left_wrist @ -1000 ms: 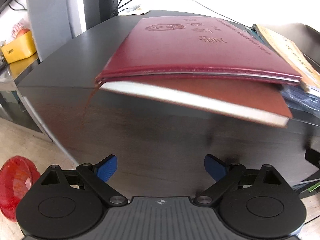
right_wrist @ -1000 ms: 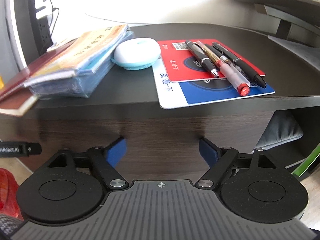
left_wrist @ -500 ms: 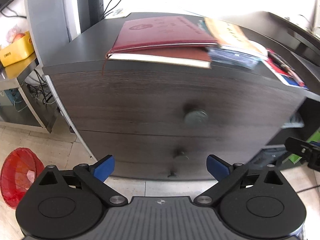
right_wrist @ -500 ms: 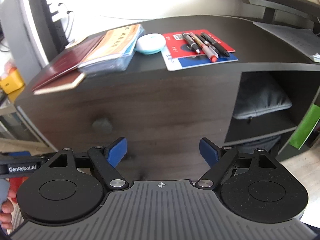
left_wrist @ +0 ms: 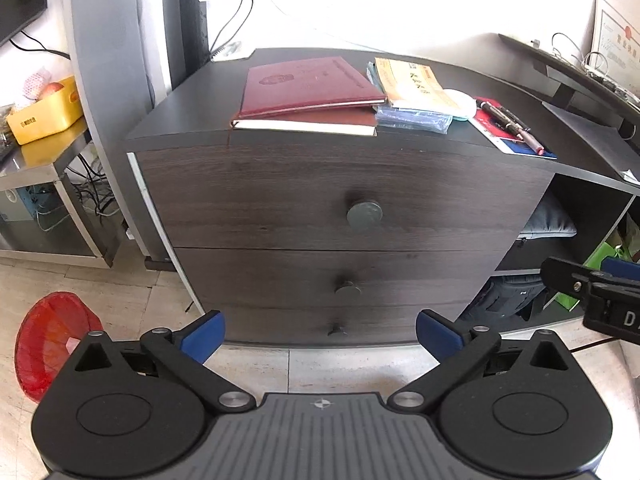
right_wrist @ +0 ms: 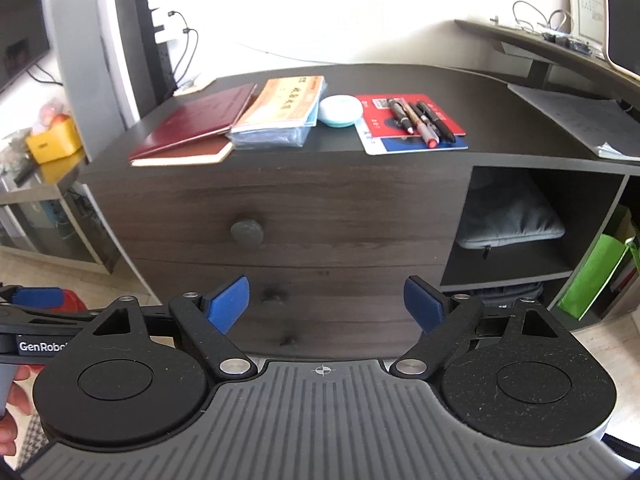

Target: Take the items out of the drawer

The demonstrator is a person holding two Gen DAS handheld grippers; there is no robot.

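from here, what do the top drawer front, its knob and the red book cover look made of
Drawer front: dark wood-look laminate or veneer, matte, with a fine horizontal grain.
Knob: round grey disc with a dull sheen, probably metal, possibly plastic.
Red book: maroon leather-like cover, slightly glossy, with an embossed emblem.

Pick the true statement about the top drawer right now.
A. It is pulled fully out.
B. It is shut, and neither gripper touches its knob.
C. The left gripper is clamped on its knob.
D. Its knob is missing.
B: the top drawer front sits flush with the one below, its knob is bare, and the left gripper and right gripper hang open, short of it.
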